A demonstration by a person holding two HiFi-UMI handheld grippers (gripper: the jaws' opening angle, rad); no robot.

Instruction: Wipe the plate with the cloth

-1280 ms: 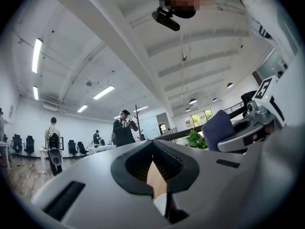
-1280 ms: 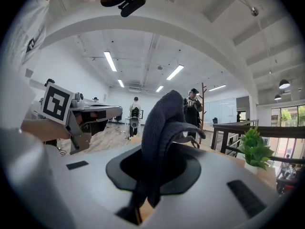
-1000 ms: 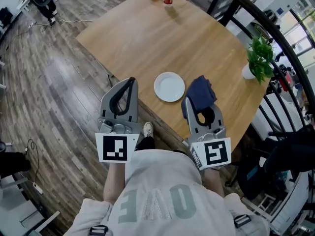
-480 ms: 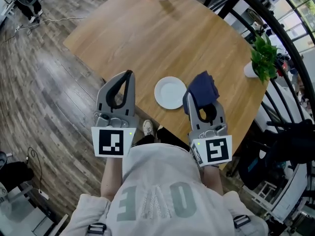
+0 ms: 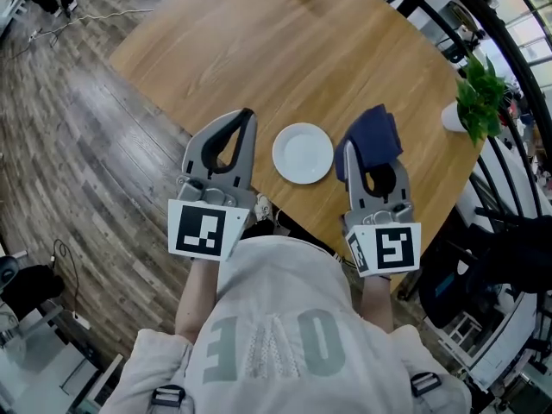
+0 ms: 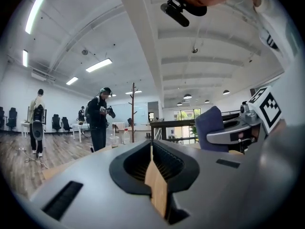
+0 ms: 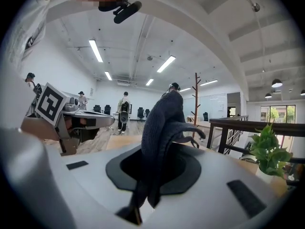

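A round white plate [image 5: 303,153] lies near the front edge of the wooden table [image 5: 302,50]. My left gripper [image 5: 246,116] hovers just left of the plate, shut with nothing between its jaws; in the left gripper view [image 6: 152,149] the two jaws meet along one line. My right gripper [image 5: 348,150] is just right of the plate, shut on a dark blue cloth [image 5: 376,135]. The cloth [image 7: 164,125] stands bunched up from the jaws and hides the fingertips. Neither gripper touches the plate.
A small green plant in a white pot [image 5: 477,102] stands at the table's right edge. A dark curved railing [image 5: 509,67] runs behind it. Wooden floor [image 5: 78,145] lies left of the table. People [image 6: 98,118] stand far off in the room.
Both grippers have moved forward over the table's front edge, so the plate now lies between them. The right one still holds the cloth.
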